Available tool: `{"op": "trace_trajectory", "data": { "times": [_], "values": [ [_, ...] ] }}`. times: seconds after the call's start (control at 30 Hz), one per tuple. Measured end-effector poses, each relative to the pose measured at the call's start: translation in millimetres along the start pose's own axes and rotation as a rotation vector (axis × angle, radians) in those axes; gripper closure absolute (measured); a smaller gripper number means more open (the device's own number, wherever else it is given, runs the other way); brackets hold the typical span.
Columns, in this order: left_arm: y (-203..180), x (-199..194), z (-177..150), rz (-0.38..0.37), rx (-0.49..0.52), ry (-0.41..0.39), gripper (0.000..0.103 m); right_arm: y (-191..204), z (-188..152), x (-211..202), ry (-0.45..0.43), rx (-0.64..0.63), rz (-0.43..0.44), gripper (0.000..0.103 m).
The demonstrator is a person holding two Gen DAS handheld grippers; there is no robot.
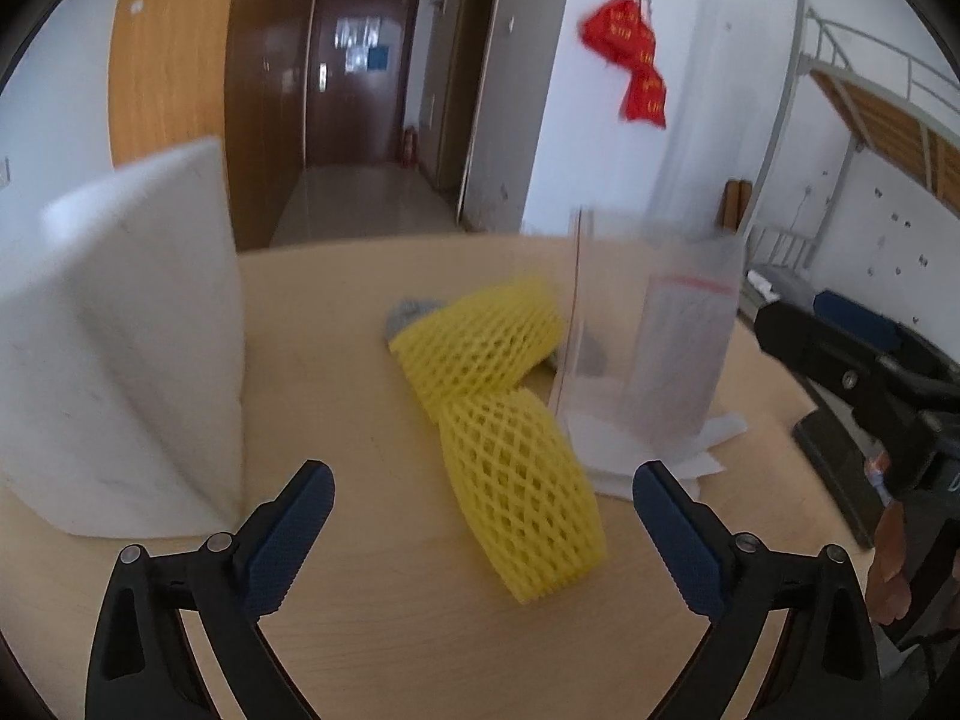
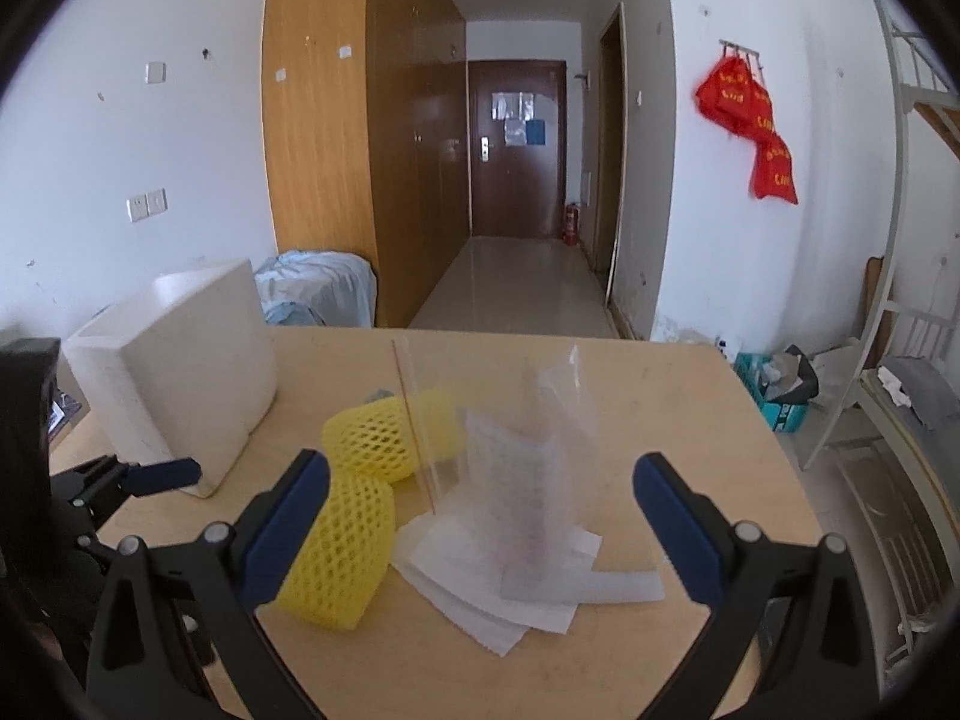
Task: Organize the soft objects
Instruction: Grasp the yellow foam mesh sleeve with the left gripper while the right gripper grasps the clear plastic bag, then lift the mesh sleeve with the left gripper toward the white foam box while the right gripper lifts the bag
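Two yellow foam nets (image 1: pixel 510 420) (image 2: pixel 360 510) lie bent across each other on the wooden table (image 1: pixel 372 630) (image 2: pixel 690 408). A grey soft object (image 1: pixel 411 312) peeks out behind them. A clear zip bag (image 1: pixel 654 336) (image 2: pixel 516 420) stands upright over white foam sheets (image 1: pixel 636 456) (image 2: pixel 522 582). My left gripper (image 1: pixel 480 531) is open, just short of the near net, and also shows in the right wrist view (image 2: pixel 162 474). My right gripper (image 2: pixel 480 522) is open before the sheets and bag; its black body (image 1: pixel 852 378) appears at the right in the left wrist view.
A white foam box (image 1: pixel 120 348) (image 2: pixel 180 372) stands on the table's left side. A person's hand (image 1: pixel 894 570) is at the right edge. Beyond the table are a wardrobe (image 2: pixel 360 150), a corridor with a door, a metal bunk bed (image 2: pixel 900 240) and a bin of clutter (image 2: pixel 780 384).
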State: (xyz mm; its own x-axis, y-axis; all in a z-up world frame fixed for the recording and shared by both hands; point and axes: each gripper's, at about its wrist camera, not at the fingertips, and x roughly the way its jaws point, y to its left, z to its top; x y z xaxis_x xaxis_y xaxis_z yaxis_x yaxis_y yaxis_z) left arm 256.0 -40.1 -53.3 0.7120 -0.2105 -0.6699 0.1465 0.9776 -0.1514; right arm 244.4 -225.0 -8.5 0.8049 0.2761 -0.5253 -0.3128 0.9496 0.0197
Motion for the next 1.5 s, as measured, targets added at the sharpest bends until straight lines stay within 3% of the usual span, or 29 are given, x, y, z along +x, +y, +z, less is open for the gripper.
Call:
{"op": "trace_trajectory", "data": {
  "times": [0.27,0.67,0.93,1.03,1.13,1.2,1.33,1.47,1.5],
  "values": [
    [0,35,3,-0.014,-0.022,0.095,0.005,-11,0,20,0.039,-0.012,-0.010,0.001],
    [0,55,0,-0.025,-0.048,0.146,0.010,-21,-1,42,0.088,0.000,0.000,0.001],
    [0,72,-2,-0.034,-0.058,0.198,0.020,-25,-3,51,0.120,0.006,0.014,0.011],
    [0,74,-2,-0.025,-0.046,0.195,0.028,-27,-3,53,0.130,0.011,0.019,0.017],
    [2,71,-2,-0.021,-0.052,0.189,0.043,-30,-4,55,0.136,0.015,0.024,0.024],
    [5,70,-3,-0.024,-0.062,0.188,0.052,-30,-4,57,0.144,0.015,0.032,0.034],
    [9,70,-3,-0.021,-0.067,0.178,0.064,-31,-5,59,0.154,0.029,0.041,0.043],
    [10,64,-1,-0.017,-0.054,0.160,0.082,-32,-6,61,0.161,0.037,0.052,0.057],
    [10,63,0,-0.019,-0.053,0.160,0.084,-32,-6,62,0.165,0.039,0.052,0.065]
  ]
}}
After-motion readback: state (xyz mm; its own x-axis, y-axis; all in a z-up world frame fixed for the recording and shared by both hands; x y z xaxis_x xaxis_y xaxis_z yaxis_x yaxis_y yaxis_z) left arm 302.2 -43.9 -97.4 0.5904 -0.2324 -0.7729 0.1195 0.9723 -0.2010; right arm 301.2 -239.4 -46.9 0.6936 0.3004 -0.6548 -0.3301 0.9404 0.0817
